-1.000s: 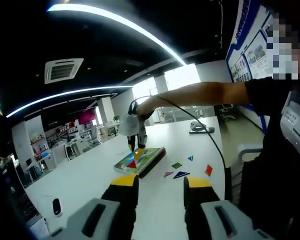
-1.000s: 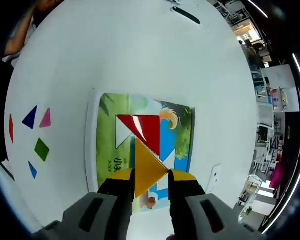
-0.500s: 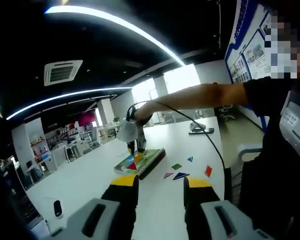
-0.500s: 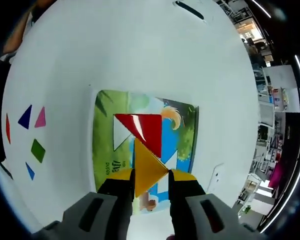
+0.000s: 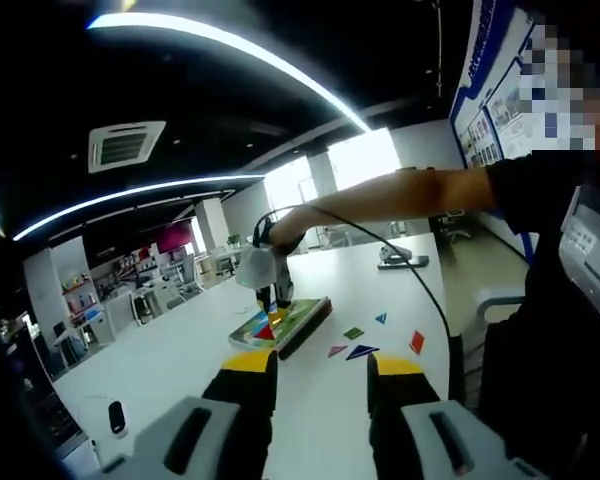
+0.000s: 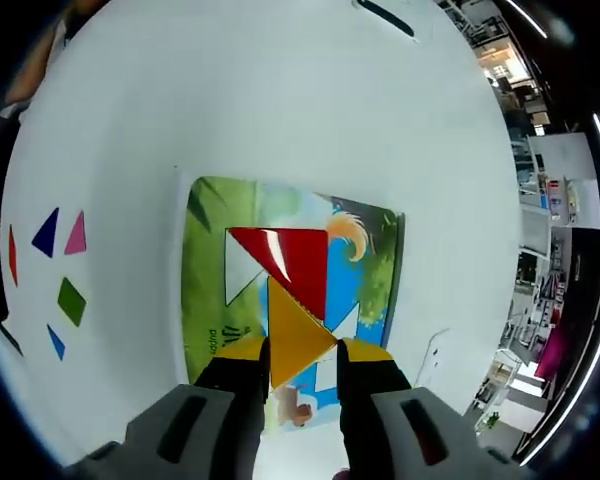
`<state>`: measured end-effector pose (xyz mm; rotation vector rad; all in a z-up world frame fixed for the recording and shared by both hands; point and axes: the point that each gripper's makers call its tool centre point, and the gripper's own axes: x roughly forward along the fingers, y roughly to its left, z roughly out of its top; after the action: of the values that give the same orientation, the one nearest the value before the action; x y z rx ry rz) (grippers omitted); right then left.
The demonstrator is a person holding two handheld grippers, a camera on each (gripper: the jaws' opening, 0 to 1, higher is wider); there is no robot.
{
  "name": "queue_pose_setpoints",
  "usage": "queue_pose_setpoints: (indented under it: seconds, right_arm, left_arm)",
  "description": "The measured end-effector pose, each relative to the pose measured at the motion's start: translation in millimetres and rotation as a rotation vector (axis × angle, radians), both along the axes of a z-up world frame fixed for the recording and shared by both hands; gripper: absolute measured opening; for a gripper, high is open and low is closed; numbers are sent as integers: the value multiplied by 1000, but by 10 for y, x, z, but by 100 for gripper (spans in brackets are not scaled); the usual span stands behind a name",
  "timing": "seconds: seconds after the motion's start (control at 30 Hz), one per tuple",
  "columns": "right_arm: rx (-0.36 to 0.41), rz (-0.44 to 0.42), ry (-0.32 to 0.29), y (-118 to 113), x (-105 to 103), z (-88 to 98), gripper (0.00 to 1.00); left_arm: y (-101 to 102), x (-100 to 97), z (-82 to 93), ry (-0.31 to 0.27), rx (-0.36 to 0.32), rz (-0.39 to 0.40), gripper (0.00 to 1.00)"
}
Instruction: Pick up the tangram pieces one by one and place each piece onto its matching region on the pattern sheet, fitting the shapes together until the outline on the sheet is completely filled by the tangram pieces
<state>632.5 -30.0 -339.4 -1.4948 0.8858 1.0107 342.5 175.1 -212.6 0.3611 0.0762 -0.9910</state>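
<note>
In the right gripper view, my right gripper [image 6: 302,350] is shut on a yellow triangle [image 6: 295,330] and holds it just over the pattern sheet [image 6: 205,280]. A red triangle [image 6: 285,255] lies on the sheet's white outline, its corner meeting the yellow one. Loose pieces lie to the left: a dark blue triangle [image 6: 46,232], pink triangle [image 6: 76,233], green square [image 6: 71,300], small blue triangle [image 6: 56,341] and red piece [image 6: 11,255]. In the left gripper view, my left gripper [image 5: 313,365] stands open and empty, far from the sheet [image 5: 280,322], where the right gripper [image 5: 272,297] hangs.
The round white table [image 6: 280,110] has free room all around the sheet. A dark flat device [image 6: 385,17] lies at its far edge. A small white object [image 5: 111,417] sits near my left gripper. A person's arm [image 5: 400,190] reaches across to the sheet.
The right gripper has shifted slightly over the sheet with the yellow triangle still held. The left gripper has stayed put.
</note>
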Motion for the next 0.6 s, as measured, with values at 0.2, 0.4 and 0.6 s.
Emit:
queue_pose_setpoints:
  seconds: [0.2,0.4,0.6]
  right_arm:
    - [-1,-2,0,-4,-8,-3,28]
    - [-4,-3,-1,-7,6,-8,28]
    - [-12,-15,-6,-6,-8,-14,28]
  left_arm:
    - [-4,-12,-3,-1,4,-2,37]
    - [-11,-21,-2,-3,7,-3,37]
    - [-16,-32,-2,-5,8,-5,37]
